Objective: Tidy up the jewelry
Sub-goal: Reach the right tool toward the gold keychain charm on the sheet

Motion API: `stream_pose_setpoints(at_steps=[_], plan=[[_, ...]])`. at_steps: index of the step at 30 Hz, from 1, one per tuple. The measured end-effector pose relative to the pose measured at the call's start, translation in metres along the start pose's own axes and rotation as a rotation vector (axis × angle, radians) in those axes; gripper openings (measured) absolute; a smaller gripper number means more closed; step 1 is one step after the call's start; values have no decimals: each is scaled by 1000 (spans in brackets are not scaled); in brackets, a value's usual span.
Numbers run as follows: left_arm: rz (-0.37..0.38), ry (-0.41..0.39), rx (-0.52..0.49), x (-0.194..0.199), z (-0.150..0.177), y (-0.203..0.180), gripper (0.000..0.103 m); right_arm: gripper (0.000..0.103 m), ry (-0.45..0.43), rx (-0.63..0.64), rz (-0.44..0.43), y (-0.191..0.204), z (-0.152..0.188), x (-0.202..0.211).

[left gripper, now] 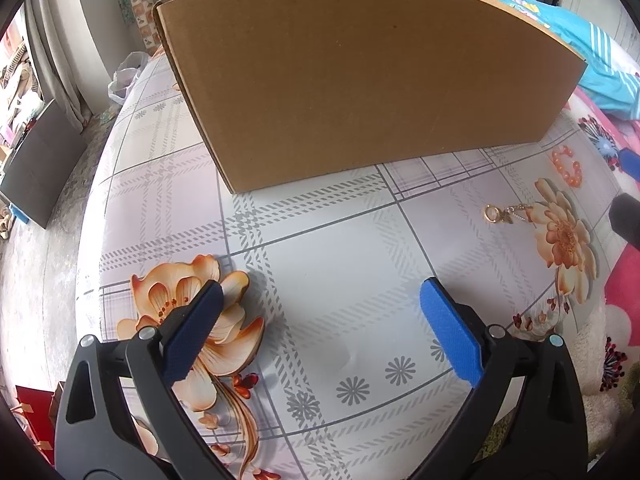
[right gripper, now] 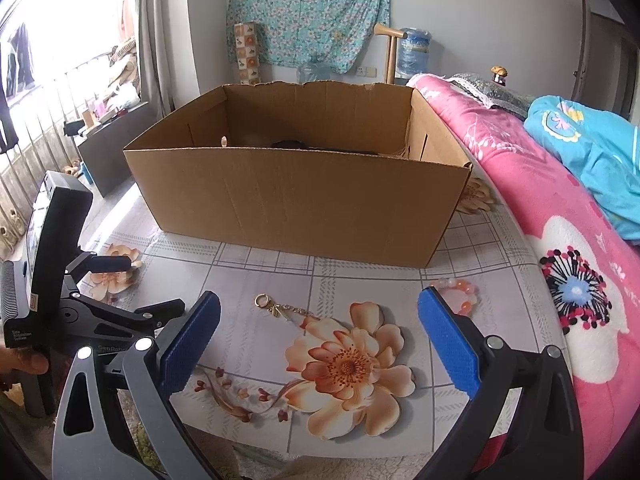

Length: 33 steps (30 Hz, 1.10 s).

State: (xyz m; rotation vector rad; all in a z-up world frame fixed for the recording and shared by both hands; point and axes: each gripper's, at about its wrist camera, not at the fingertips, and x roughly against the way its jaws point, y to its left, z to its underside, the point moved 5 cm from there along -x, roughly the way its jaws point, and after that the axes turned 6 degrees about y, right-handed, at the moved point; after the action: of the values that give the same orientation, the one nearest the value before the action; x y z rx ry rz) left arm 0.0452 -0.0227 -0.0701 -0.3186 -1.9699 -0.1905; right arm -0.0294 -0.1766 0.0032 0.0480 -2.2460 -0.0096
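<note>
Two pieces of jewelry lie on the surface [right gripper: 280,272] in front of me, both near its right edge beside the pink bed [right gripper: 560,240]: a gold chain [right gripper: 282,309] with a ring at one end, and a bracelet [right gripper: 458,293] of orange and pale beads. My right fingers [right gripper: 320,344] stand wide apart with nothing between them, hovering low over the printed flower, with the chain ahead toward my left finger and the bracelet just behind my right one. My left fingers [left gripper: 320,332] are equally spread and empty, farther toward the left edge, well apart from both pieces.

I judge the chain to be the risk. It is thin, lies flat on the slick patterned cloth, and its gold blends into the orange petals, so my pads could close over it and slide it along instead of lifting it, or catch only the ring and let the rest dangle and snag on the rim of the cardboard box [right gripper: 296,196]. The bracelet sits close to the bed edge; a clumsy nudge could roll it off the surface. What already lies inside the box I cannot make out.
</note>
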Motion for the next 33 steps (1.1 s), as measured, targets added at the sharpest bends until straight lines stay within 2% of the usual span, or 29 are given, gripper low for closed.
stream_pose_setpoints(at_steps=[6,19,23,33], plan=[[7,3,-14,-1,2,2,96,96,24,-41,-54,-12,12,-4],[-5,12,16,-1,-1,0,96,96,47,-35,-79,-12,23,-8],[-8,16,26,0,0,0,96,96,80,-25,-80,-8,25,-12],[-24,57,68,0,-1,2,96,96,223,2,-4,-7,25,-18]])
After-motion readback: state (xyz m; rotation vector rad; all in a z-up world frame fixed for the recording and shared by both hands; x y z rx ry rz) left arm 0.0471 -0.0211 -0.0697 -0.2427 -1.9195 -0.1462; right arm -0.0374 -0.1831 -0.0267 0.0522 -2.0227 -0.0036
